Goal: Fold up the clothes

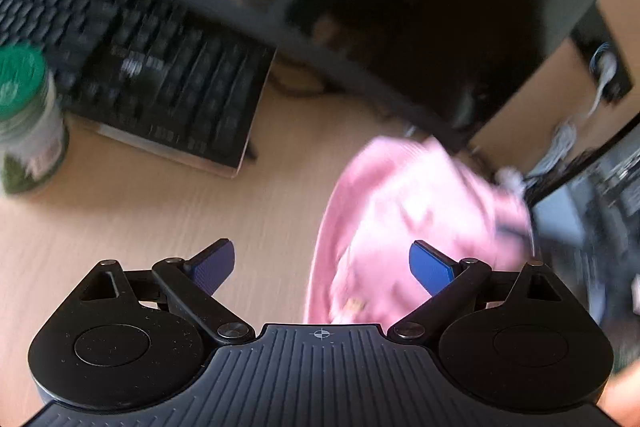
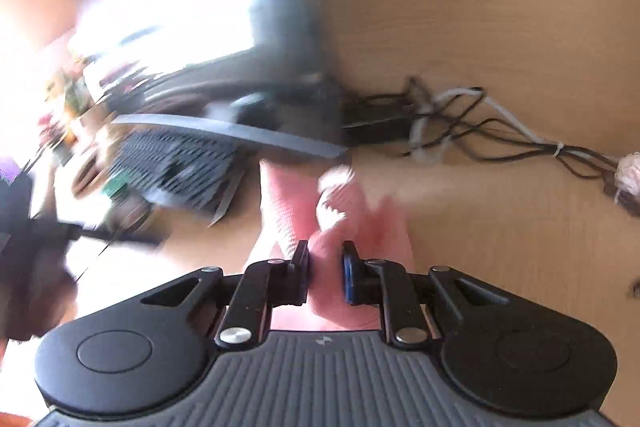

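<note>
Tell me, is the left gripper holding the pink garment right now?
No, the left gripper stands wide open, its blue pads apart, with the pink garment lying past them and not pinched.

black grippers (image 1: pixel 322 265), blue pads (image 1: pixel 430 267), silver screws
</note>
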The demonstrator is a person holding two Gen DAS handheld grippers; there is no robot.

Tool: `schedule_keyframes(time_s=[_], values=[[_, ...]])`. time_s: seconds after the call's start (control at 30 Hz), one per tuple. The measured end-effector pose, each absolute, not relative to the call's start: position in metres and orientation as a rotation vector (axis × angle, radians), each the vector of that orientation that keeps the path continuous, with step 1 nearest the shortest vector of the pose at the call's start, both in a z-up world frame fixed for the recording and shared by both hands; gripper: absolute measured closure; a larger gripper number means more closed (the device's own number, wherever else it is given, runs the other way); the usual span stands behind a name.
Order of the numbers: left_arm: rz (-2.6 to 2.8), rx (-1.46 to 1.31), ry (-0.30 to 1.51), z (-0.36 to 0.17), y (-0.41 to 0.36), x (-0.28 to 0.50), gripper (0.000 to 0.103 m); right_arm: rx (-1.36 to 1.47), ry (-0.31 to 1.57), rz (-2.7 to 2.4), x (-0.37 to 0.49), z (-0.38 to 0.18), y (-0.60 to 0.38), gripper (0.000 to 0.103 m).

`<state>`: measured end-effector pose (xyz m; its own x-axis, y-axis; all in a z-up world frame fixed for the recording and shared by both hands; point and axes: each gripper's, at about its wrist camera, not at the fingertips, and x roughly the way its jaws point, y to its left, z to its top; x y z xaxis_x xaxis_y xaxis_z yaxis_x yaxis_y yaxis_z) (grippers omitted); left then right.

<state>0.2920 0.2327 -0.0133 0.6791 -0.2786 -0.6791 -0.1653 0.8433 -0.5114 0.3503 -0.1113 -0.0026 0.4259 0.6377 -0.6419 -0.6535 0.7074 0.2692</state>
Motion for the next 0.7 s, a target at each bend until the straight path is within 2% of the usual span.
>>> schedule_keyframes(time_s=[0.13, 0.27, 0.53, 0.6, 0.63, 0.67, 0.7], values=[[-0.142, -0.602, 0.776, 0.006, 0.234, 0.305, 0.005, -0.103, 0.898, 0.841, 0.286, -0.020, -0.113, 0.095], [-0.222, -0.504, 0.781, 0.016, 0.206, 0.321, 0.004, -0.157, 0.981, 0.804, 0.245, -0.048, -0.116, 0.095], [-0.315, -0.036, 0.938, -0.023, 0.125, 0.316, 0.005, -0.045, 0.892, 0.727, 0.231, -0.020, -0.145, 0.093], [-0.325, 0.022, 0.947, -0.027, 0.122, 0.304, 0.005, 0.029, 0.879, 0.690, 0.236, -0.012, -0.155, 0.077], [-0.334, 0.038, 0.948, -0.028, 0.123, 0.298, 0.005, 0.068, 0.877, 0.664, 0.239, -0.011, -0.160, 0.055], [-0.345, 0.043, 0.953, -0.029, 0.125, 0.292, 0.005, 0.116, 0.880, 0.630, 0.245, -0.013, -0.164, 0.040], [-0.355, 0.049, 0.957, -0.029, 0.126, 0.285, 0.005, 0.167, 0.895, 0.600, 0.251, -0.018, -0.167, 0.039]])
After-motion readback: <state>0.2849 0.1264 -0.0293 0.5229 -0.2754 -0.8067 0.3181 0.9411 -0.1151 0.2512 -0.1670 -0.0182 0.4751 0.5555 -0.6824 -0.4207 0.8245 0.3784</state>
